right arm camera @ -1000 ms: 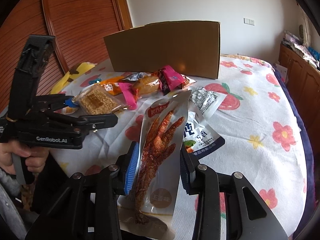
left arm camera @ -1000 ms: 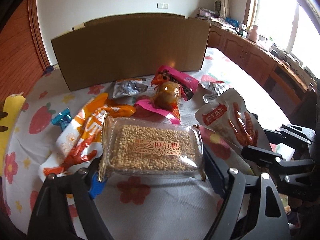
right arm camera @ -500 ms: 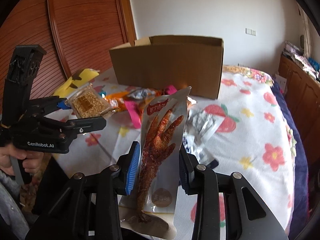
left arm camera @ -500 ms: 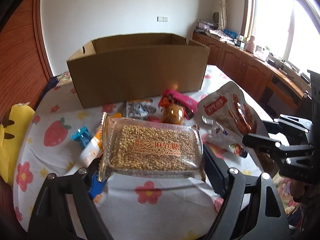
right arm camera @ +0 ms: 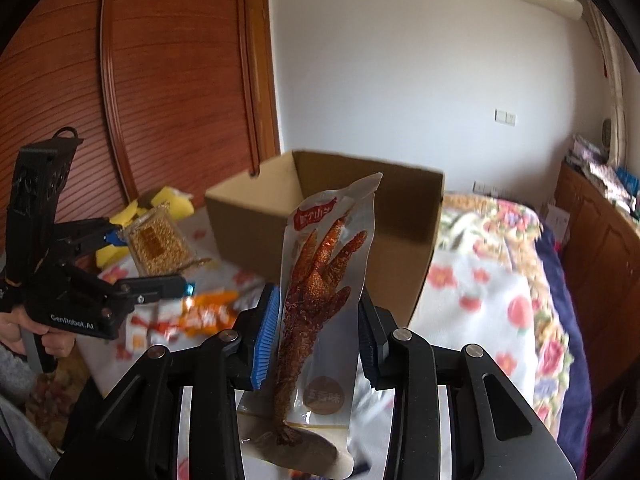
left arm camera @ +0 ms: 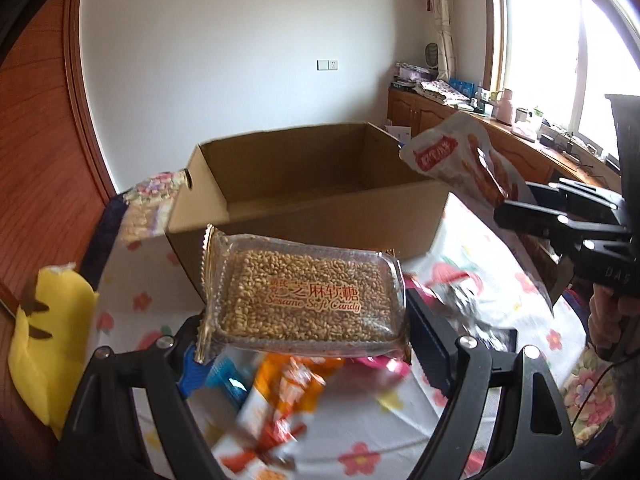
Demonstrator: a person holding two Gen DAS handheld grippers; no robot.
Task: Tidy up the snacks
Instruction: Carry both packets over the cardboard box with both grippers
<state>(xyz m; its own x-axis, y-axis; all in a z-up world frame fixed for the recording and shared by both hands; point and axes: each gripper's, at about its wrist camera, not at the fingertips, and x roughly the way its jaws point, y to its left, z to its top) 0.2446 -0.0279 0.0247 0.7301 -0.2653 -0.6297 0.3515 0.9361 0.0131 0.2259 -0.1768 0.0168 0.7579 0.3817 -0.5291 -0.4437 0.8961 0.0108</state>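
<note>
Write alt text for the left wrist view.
The left gripper holds a clear pack of sesame soft candy in front of an open cardboard box. At right, the right gripper holds a chicken-foot snack pouch; more snacks lie blurred below.

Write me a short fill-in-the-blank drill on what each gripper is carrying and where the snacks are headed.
1. The left gripper grips a clear pack of ____ soft candy.
2. The right gripper grips a pouch showing a spicy chicken ____.
3. Behind both snacks stands an open ____ box, its top flaps out of the way.
4. The plush toy at the bed's edge is coloured ____.

Missing words: sesame; foot; cardboard; yellow
</note>
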